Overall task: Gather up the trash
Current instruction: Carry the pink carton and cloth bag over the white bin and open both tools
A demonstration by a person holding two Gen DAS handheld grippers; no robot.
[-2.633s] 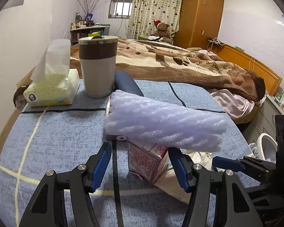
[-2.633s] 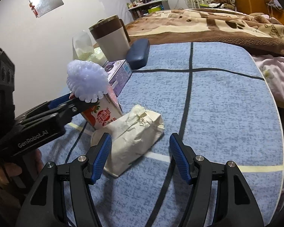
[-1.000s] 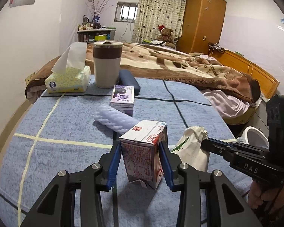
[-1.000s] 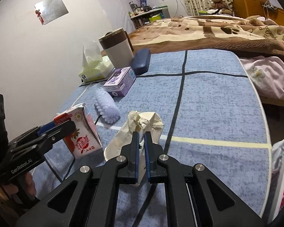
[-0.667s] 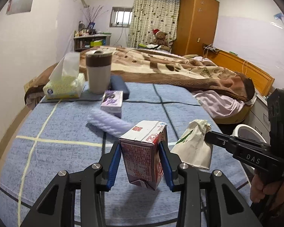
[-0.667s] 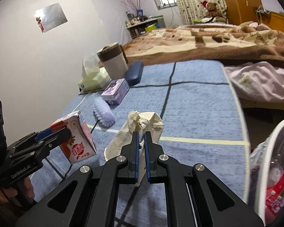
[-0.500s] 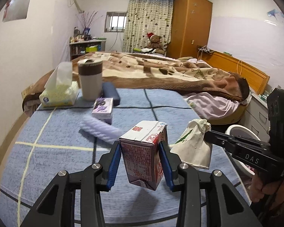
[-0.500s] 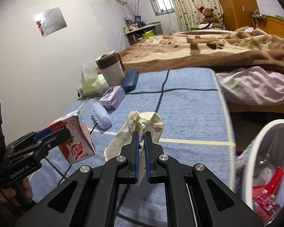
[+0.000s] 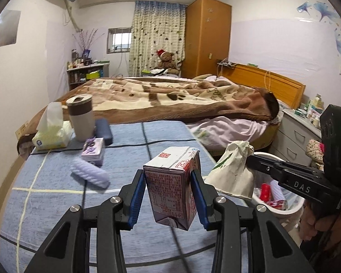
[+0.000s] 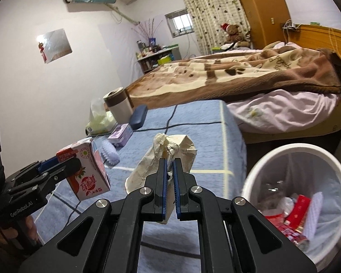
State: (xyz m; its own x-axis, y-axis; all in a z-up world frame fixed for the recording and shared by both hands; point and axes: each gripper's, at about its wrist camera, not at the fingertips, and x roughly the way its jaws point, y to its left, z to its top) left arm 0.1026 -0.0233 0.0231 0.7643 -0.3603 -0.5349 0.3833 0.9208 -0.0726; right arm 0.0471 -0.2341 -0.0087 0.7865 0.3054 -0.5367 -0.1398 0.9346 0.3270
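- The left gripper [image 9: 168,190] clamps a milk carton [image 9: 172,188], held clear above the blue surface [image 9: 56,204].
- The right gripper [image 10: 169,179] is closed on a crumpled paper bag [image 10: 170,152], lifted near the white trash bin [image 10: 293,150], which holds red wrappers.
- Left of the bin, on the surface: a ridged lilac foam roll [image 9: 89,174], a purple box [image 9: 93,148], a tissue pack [image 9: 51,134], a tumbler [image 9: 80,117], and a dark glasses case [image 9: 103,128].

Black left gripper [image 9: 168,195] with blue pads, silver screws, right gripper [image 10: 169,182] marked "DAS", green light
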